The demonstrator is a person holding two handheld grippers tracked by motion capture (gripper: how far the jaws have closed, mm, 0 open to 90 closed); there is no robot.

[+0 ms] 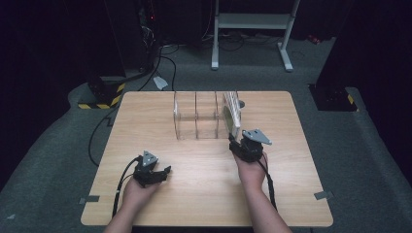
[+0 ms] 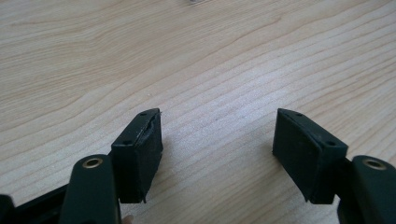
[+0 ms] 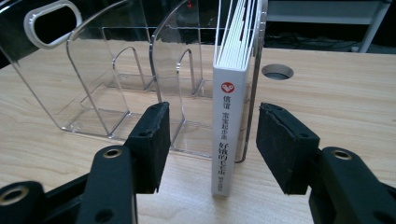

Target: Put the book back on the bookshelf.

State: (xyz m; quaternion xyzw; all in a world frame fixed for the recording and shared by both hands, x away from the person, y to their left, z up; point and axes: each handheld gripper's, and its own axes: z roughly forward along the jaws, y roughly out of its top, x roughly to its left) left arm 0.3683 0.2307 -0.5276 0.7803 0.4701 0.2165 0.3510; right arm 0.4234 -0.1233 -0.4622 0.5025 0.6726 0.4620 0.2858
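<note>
High cam overhead, facing fwd; tool cams close, low over table [image 1: 204, 194]

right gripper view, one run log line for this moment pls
right hand-held gripper: open, jaws either side of book spine | book: upright in clear rack | left hand-held gripper: open over table

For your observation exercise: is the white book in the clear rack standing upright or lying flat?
Upright. The white book stands on its bottom edge in the clear rack's end slot, spine vertical, pages rising straight above it.

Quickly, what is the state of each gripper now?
Left gripper: open, holding nothing, over the bare table.
Right gripper: open, jaws either side of the white book, not gripping it.
</note>
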